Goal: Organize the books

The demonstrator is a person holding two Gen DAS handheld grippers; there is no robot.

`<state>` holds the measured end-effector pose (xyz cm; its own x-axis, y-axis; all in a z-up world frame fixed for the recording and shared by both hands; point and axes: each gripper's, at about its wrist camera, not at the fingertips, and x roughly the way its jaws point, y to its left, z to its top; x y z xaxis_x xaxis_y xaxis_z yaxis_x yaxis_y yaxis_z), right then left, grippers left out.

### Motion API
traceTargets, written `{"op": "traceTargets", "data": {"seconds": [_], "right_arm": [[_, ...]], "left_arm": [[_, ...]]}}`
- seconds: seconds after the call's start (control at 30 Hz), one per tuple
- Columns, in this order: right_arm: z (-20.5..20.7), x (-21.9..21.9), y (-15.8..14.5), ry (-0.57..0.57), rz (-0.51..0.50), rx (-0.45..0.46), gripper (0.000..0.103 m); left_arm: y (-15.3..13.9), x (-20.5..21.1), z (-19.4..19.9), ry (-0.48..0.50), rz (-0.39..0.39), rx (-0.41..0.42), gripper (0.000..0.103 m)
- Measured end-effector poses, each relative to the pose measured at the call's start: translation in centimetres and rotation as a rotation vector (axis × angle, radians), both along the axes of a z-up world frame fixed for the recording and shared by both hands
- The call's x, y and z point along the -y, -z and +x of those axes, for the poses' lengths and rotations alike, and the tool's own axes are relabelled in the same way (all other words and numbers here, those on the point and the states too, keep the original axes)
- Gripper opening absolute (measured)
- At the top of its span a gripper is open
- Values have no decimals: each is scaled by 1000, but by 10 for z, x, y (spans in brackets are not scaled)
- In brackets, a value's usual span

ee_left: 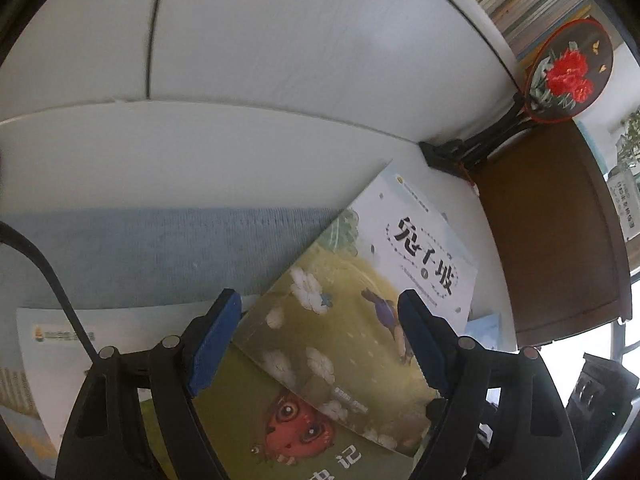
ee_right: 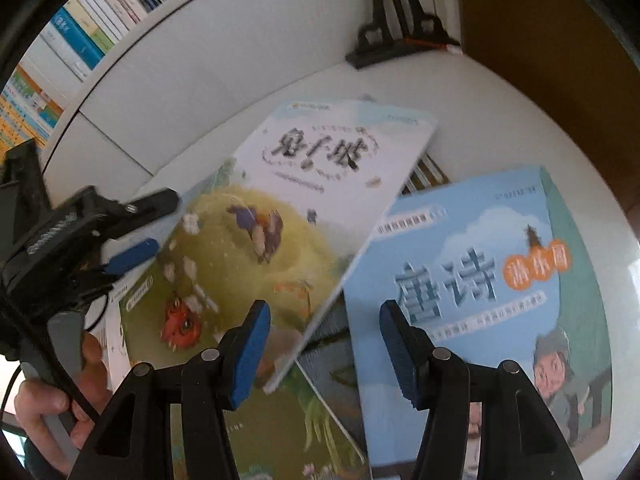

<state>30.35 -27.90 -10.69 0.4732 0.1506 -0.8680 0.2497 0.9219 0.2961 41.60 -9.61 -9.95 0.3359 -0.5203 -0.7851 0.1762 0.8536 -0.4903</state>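
Top picture book [ee_left: 400, 280] cover: 兔子坡. Blue book [ee_right: 480, 300] cover: 唐诗.

Soft daylight glares from the overexposed window [ee_left: 624, 320] at right; both fisheye views bend edges, with motion blur.

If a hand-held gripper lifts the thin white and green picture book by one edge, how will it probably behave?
The thin white and green picture book looks like a soft-cover, so it would probably sag when lifted by one edge. Its cover seems glossy, so it may slip. It lies slanted over the blue paperback book and could slide when pushed.
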Motion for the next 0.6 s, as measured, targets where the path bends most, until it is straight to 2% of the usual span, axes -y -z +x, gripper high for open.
{"op": "traceTargets", "data": {"seconds": [0.07,0.13,0.2,0.23,0.3,0.37,0.43,0.47,0.53,0.6], "right_arm": [[3,-4,0,-20,1,8,57],[4,-8,-1,-40,5,16,64],[3,-9,0,-46,7,19,72],[1,-9,0,-46,7,19,72],[-6,-6,-1,-48,21,8,72],[-17,-7,-1,-91,98,1,72],[-30,-14,-3,-138,106,-15,72],[-38,-19,-4,-160,70,-16,72],[-53,-25,-5,-174,-22,-16,72],[-61,-22,-2,-162,-41,-29,72]], "left_arm": [[0,0,-3,17,-36,-13,79],[1,1,-7,43,-63,-27,79],[-1,2,-15,72,-52,-23,79],[-2,2,-20,82,-48,-23,79],[-4,-2,-34,105,-115,-33,79],[-5,0,-52,144,-197,-77,79],[-9,5,-76,160,-144,-49,79],[-11,5,-87,149,-101,-19,79],[-13,-4,-93,109,-93,2,79],[-15,-16,-83,63,-98,-1,79]]}}
